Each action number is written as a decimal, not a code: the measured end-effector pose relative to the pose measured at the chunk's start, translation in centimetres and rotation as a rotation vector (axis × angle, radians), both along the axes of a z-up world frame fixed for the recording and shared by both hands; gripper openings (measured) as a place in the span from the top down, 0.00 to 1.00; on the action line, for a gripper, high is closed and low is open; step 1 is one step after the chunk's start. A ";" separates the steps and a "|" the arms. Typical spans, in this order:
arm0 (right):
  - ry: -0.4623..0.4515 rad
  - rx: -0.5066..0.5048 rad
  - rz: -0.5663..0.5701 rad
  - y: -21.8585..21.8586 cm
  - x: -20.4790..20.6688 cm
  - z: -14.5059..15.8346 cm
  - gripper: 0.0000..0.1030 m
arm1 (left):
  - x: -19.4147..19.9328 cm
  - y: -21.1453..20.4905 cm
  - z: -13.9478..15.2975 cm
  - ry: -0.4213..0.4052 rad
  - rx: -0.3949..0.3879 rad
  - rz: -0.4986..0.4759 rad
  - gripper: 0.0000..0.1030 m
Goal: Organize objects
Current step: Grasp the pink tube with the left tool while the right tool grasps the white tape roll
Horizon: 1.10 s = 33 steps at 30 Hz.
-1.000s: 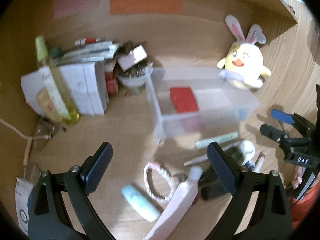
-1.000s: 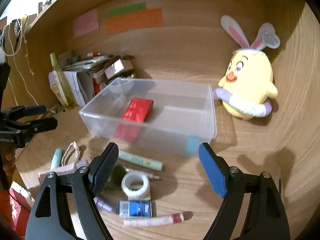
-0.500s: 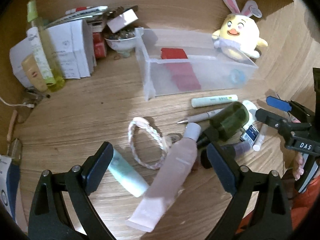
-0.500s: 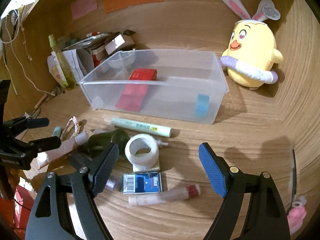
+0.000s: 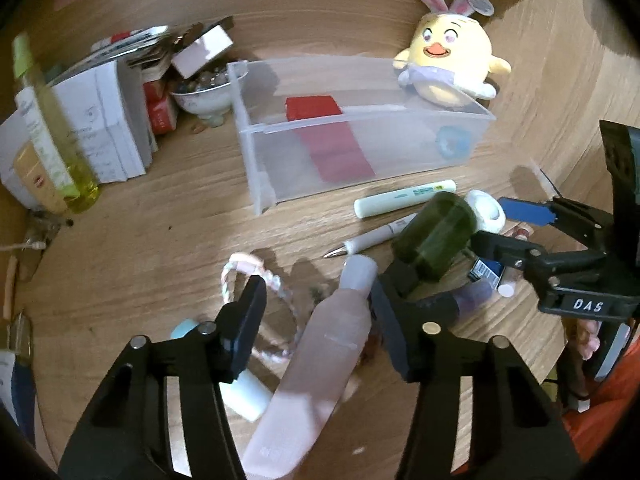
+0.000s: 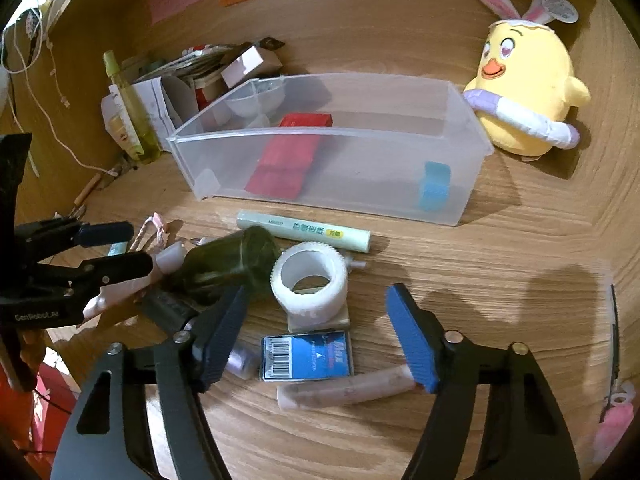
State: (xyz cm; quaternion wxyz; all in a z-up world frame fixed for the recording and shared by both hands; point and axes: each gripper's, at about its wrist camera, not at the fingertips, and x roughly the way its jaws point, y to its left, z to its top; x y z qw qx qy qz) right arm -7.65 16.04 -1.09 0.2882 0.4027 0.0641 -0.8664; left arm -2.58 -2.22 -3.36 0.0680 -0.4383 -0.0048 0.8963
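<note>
The left gripper (image 5: 318, 322) straddles a pink tube (image 5: 320, 364) that lies on the desk (image 5: 160, 220); its jaws have just been closing and now stand partway in, the tube between them but a gap showing on each side, so probably a grasp about to land. Beside the tube lie a braided loop (image 5: 256, 276) and a pale blue tube (image 5: 240, 392). The right gripper (image 6: 320, 332) hangs low over a tape roll (image 6: 308, 280) and a blue box (image 6: 306, 356); its jaws have also just been closing, yet both pads are apart from either thing, with a pink stick (image 6: 344, 394) near the blue pad. A dark green bottle (image 6: 236, 260) lies on its side between the 2 grippers, with a pen (image 5: 372, 238) and a mint stick (image 6: 304, 232) just past it. Farther back sits the clear bin (image 6: 456, 200), holding a red packet (image 6: 288, 156), likely where the loose things belong. A plush chick (image 6: 524, 88) stands at its far right, seemingly decor rather than clutter.
</note>
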 end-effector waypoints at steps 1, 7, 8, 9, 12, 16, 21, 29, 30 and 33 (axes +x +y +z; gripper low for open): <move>-0.004 -0.001 0.000 -0.1 -0.1 -0.1 0.40 | -0.4 0.1 -0.1 -0.005 0.006 -0.013 0.50; -0.008 0.004 -0.004 -0.4 -0.4 -0.3 0.42 | -2.0 1.0 -0.8 -0.029 -0.021 -0.059 0.52; -0.006 0.006 -0.006 -0.5 -0.4 -0.3 0.43 | -2.1 1.1 -1.0 -0.033 -0.024 -0.064 0.53; -0.004 0.009 -0.006 -0.5 -0.5 -0.3 0.44 | -2.2 1.2 -1.1 -0.036 -0.027 -0.069 0.54; -0.005 0.011 -0.008 -0.5 -0.8 -0.4 0.48 | -2.3 1.3 -1.6 -0.051 -0.029 -0.084 0.59; -0.013 0.016 -0.010 -0.8 -1.1 -0.7 0.55 | -2.3 1.2 -1.6 -0.048 -0.009 -0.101 0.74; -0.009 0.013 -0.013 -0.9 -1.3 -0.9 0.65 | -2.2 1.2 -1.4 -0.038 -0.002 -0.101 0.80; 0.040 0.009 -0.018 -0.4 -1.0 0.4 0.66 | -1.4 -0.7 0.6 0.005 0.069 -0.039 0.80; 0.045 0.008 -0.018 -0.3 -1.0 0.6 0.66 | -1.2 -0.9 0.9 0.013 0.078 -0.033 0.80; 0.062 0.004 -0.020 -0.1 -0.9 1.2 0.66 | -0.6 -1.5 2.3 0.048 0.089 -0.012 0.80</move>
